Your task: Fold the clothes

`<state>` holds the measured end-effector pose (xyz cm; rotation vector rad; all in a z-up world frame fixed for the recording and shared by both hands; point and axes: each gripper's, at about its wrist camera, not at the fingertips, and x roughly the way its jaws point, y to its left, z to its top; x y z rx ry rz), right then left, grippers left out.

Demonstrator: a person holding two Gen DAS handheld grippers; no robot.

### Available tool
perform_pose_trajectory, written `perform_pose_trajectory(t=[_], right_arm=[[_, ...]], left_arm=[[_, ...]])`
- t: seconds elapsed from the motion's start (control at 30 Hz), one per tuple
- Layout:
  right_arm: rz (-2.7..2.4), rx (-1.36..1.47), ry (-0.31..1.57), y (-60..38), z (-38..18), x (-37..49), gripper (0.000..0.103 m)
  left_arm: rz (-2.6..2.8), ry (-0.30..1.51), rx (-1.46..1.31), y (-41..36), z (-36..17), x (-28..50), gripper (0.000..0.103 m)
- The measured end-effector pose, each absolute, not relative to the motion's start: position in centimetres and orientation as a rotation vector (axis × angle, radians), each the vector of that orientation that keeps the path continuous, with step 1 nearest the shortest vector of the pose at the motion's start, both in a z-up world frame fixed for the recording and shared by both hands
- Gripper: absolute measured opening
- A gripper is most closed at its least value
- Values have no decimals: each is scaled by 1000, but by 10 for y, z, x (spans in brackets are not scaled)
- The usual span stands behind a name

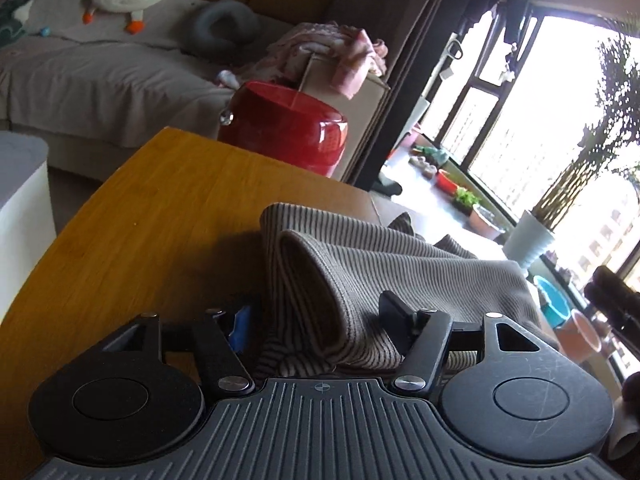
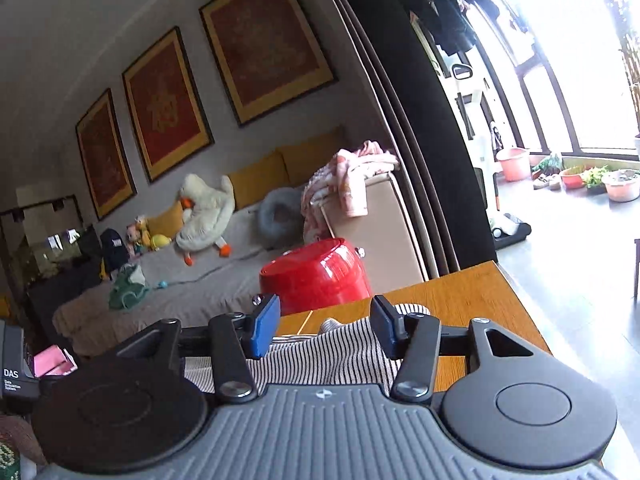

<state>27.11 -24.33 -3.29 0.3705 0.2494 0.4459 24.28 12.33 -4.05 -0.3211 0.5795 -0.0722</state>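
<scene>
Cloth (image 1: pixel 360 264) on table (image 1: pixel 160 208), lying between the spread fingers of both the left hand-held gripper (image 1: pixel 320 316) and right hand-held gripper (image 2: pixel 326 330); neither pinches it; folded roll runs away from left.

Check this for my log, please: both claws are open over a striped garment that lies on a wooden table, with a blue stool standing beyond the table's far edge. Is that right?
One detail is wrong: the stool beyond the wooden table is red, not blue, as the right wrist view shows clearly. The rest stands: the left claw and the right claw are both open over the striped garment.
</scene>
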Motion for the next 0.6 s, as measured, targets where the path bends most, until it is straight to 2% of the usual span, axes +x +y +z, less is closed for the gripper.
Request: perform_pose_trajectory(t=[0.17,0.23,0.3,0.4,0.6], right_arm=[[454,494,278,-264,-39,280,54],[446,515,294,-267,-41,283,54],[447,515,297,-266,-41,284,55],[444,508,303,-262,-41,283,56],[432,513,324,-261,-45,287,57]], left_arm=[[-39,554,-106,95,-28,245,42],[-50,576,-66,87,-29,250,22],[-58,575,-27,80,-30,253,12],[-63,542,19,73,-25,253,7],[-58,402,43,72,12,258,7]])
